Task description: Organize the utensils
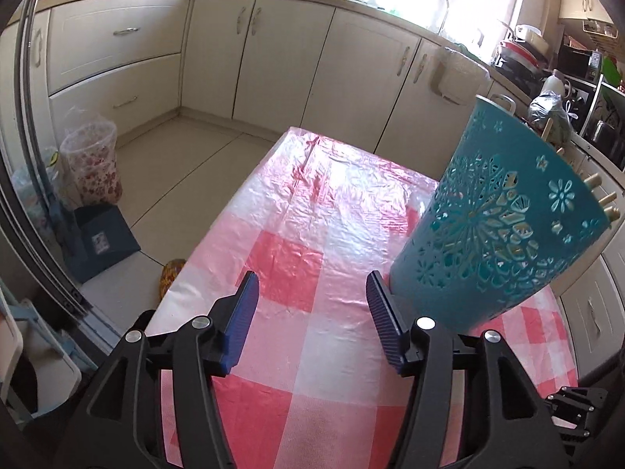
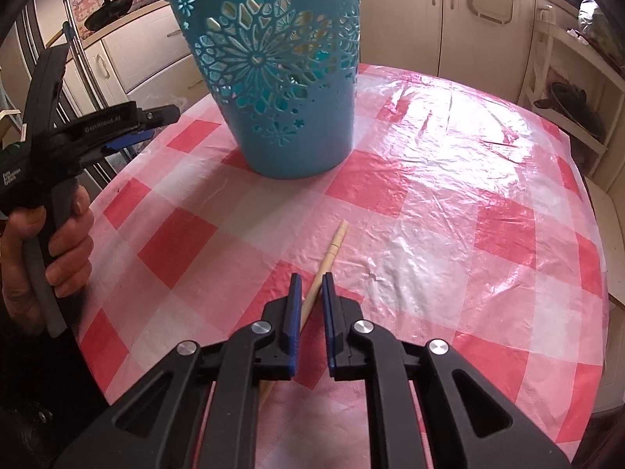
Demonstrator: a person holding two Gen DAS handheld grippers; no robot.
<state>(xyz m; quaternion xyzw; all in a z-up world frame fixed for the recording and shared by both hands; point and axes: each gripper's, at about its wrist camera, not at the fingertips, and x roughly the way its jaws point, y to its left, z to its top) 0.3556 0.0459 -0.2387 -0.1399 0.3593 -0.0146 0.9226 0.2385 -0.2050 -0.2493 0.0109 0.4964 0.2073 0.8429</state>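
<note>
**A:** Your right gripper (image 2: 311, 287) has its jaws narrowed around the slim pale wooden chopstick (image 2: 326, 264) lying on the counter's red-and-white checked plastic cloth (image 2: 449, 211). There's a sliver of gap on each side, so I'd say you're straddling it, not pinching it yet.

**B:** And what's the risk?

**A:** Three, as I judge it. The stick runs at a slant between the jaws, so closing may roll or skew it, and you could end up with a crooked hold. The cloth is crinkled and loose; if you press low while closing, you could nip the plastic along with the stick. And you're gripping near the middle with a long end ahead, so it may swing when you lift it toward the perforated teal plastic utensil basket (image 2: 281, 78).

**B:** The basket itself?

**A:** It stands upright further back on the counter, well apart from the chopstick, with other wooden handles (image 1: 607, 199) poking above the rim. It looks light; knock it on the way in and it may tip.

**B:** My left?

**A:** Your left gripper (image 1: 312, 305) hovers with jaws spread wide, holding nothing, just beside the basket's base.
</note>
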